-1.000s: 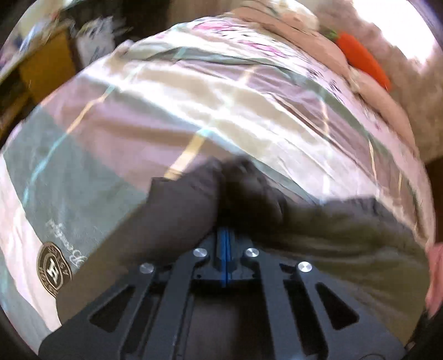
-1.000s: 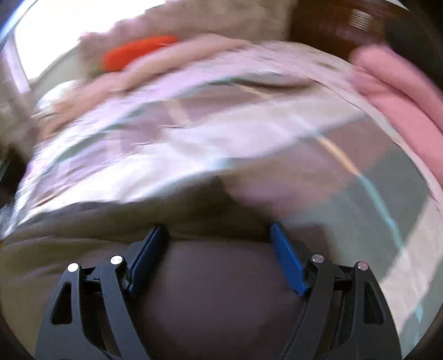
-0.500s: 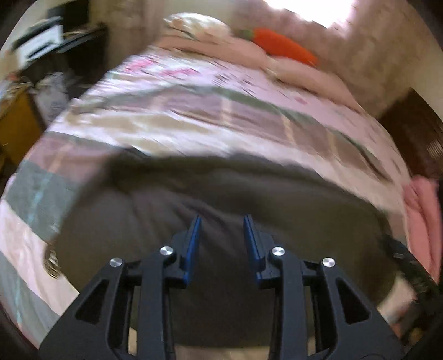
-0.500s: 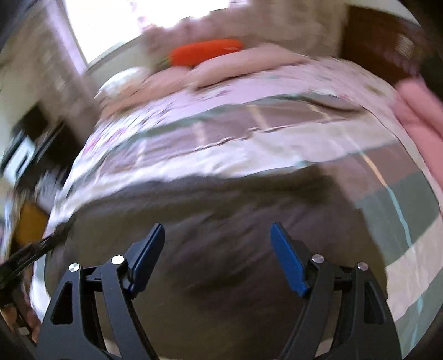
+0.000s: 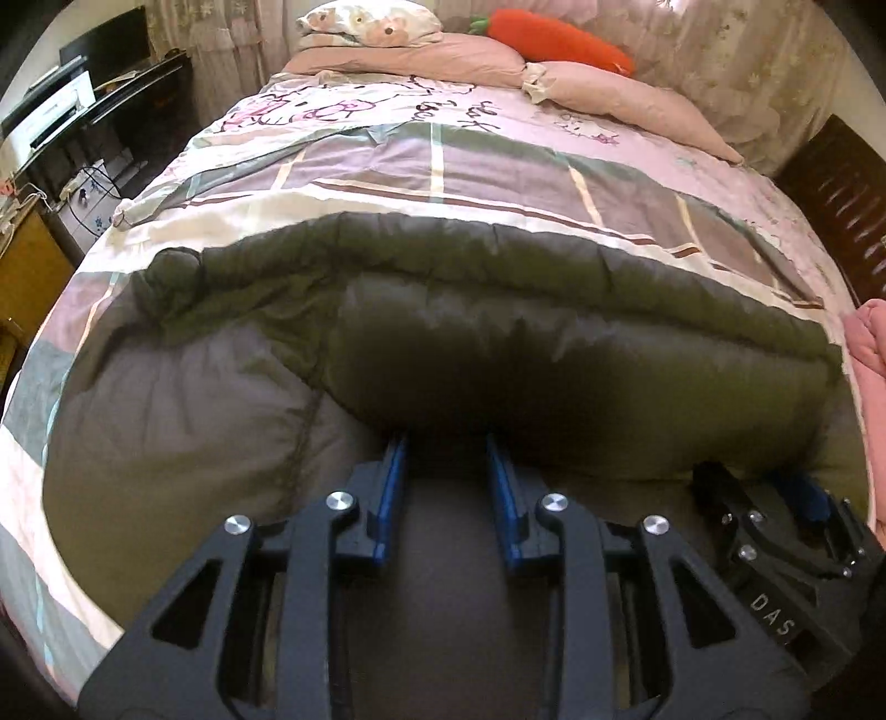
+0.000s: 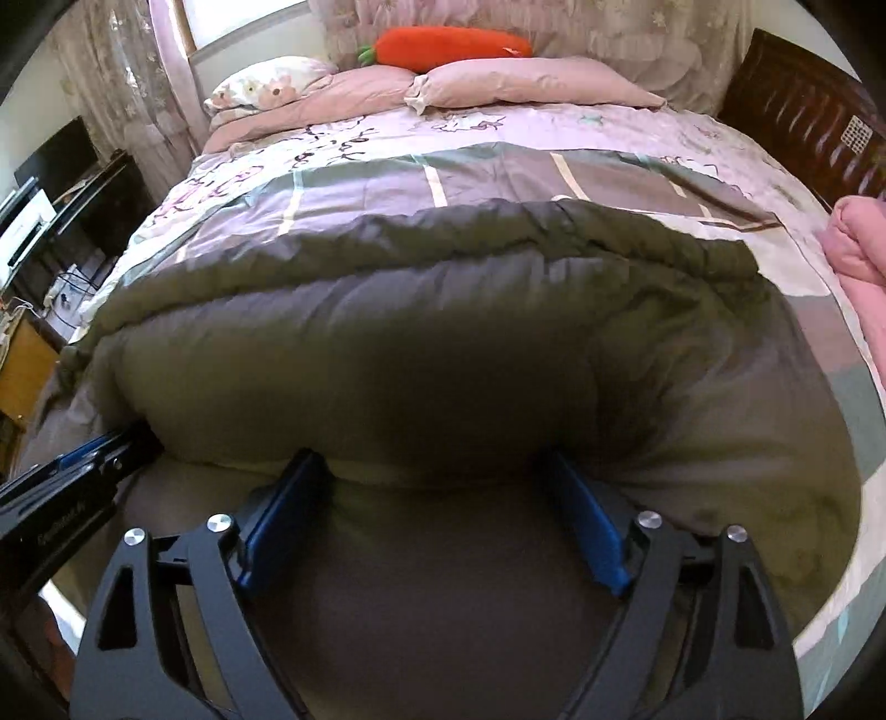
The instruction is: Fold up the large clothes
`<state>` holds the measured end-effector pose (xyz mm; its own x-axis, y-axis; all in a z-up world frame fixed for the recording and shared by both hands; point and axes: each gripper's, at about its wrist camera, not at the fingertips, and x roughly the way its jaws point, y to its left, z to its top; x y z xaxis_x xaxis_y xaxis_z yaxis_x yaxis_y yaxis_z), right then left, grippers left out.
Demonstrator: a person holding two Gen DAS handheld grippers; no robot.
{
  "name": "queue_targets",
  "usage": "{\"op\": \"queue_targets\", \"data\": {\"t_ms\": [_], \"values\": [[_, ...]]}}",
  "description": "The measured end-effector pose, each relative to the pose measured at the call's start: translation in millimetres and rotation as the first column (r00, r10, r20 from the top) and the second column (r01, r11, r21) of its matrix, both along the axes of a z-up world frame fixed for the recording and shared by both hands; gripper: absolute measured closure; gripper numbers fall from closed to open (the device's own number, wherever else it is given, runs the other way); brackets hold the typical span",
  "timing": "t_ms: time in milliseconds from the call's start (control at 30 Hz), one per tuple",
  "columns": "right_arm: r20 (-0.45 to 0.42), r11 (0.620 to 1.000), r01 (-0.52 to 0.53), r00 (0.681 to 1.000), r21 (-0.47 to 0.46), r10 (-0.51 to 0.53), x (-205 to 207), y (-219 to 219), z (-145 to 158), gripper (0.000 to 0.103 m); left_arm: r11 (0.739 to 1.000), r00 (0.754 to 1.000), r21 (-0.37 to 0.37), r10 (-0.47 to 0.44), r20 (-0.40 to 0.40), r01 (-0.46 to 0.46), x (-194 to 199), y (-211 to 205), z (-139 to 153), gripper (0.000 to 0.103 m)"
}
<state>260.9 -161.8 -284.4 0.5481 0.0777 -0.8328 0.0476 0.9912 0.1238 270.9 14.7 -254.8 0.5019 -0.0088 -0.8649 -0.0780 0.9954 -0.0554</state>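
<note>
A large olive-grey padded garment [image 5: 498, 343] lies folded across the bed; it also fills the middle of the right wrist view [image 6: 443, 343]. My left gripper [image 5: 446, 443] is open, its blue pads at the near edge of the upper folded layer, holding nothing. My right gripper [image 6: 432, 465] is open wide at the same folded edge, further right. The right gripper also shows at the lower right of the left wrist view [image 5: 786, 493]. The left gripper shows at the left edge of the right wrist view [image 6: 83, 459].
The bed has a pink and grey patchwork quilt [image 5: 443, 166]. Pink pillows [image 5: 443, 55] and an orange carrot plush [image 6: 448, 47] lie at the head. A pink folded item [image 6: 858, 243] sits at the right. A dark desk [image 5: 83, 127] stands left of the bed.
My left gripper was shut on the garment a second ago and has let go and opened. Both grippers pulled back towards the near edge; the garment now lies folded over.
</note>
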Motion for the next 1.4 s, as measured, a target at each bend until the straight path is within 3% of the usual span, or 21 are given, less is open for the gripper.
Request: {"op": "queue_targets", "data": {"t_ms": [200,367,467,533,633,733,800,933,1100,1167,1267,1400], "values": [[-0.016,1.0,-0.007,1.0,-0.029,0.006,5.5,3.3,-21.3,0.012,1.0,0.999,0.028,0.005,-0.039,-0.004,12.1,-3.0,-20.9,0.072],[-0.045,1.0,-0.025,0.999,-0.013,0.025,7.3,1.6,-27.4,0.011,1.0,0.998,-0.007,0.013,-0.058,-0.013,12.4,1.8,-25.7,0.073],[-0.026,1.0,-0.014,1.0,0.025,0.015,-4.6,-11.7,-4.3,0.013,1.0,1.0,-0.024,-0.008,0.017,0.008,-0.3,0.0,-1.2,0.074],[0.002,0.999,0.021,1.0,0.03,-0.021,-13.8,-27.6,12.0,0.013,0.999,0.995,0.031,-0.034,0.096,0.031,-11.9,-4.4,16.8,0.074],[0.012,0.993,0.106,0.994,0.05,-0.107,-28.9,-61.3,31.5,0.013,0.997,0.989,0.076,-0.013,0.148,0.002,-23.6,3.6,33.1,0.067],[-0.061,0.978,0.196,0.979,0.071,-0.192,-54.2,-99.5,39.8,0.013,0.977,0.988,0.169,0.113,0.103,-0.129,-29.1,29.4,37.5,0.055],[-0.112,0.97,0.232,0.969,0.078,-0.222,-72.0,-119.1,35.1,0.013,0.97,0.982,0.156,0.184,0.039,-0.187,-32.8,53.6,33.6,0.055],[-0.219,0.961,0.263,0.946,0.08,-0.241,-85.3,-138.2,7.9,0.013,0.962,0.973,0.161,0.229,-0.036,-0.221,-34.7,77.8,16.2,0.055],[-0.236,0.972,0.235,0.944,-0.009,-0.23,-64.3,-122.7,-14.6,0.011,0.957,0.966,0.167,0.25,-0.061,-0.237,-22.9,87.2,-8.6,0.049],[-0.242,0.972,0.232,0.942,-0.037,-0.234,-62.5,-118.8,-17.9,0.011,0.956,0.965,0.174,0.252,-0.069,-0.237,-22.4,83.3,-11.4,0.051],[-0.209,0.966,0.255,0.943,-0.053,-0.26,-72.7,-111.2,1.3,0.011,0.97,0.97,0.093,0.23,-0.077,-0.223,-29.1,81.4,5.5,0.051],[-0.109,0.99,0.139,0.984,0.005,-0.138,-90.7,-74.2,37.6,0.011,0.986,0.983,0.047,0.166,-0.073,-0.163,-54.1,70.0,25.4,0.039]]}}
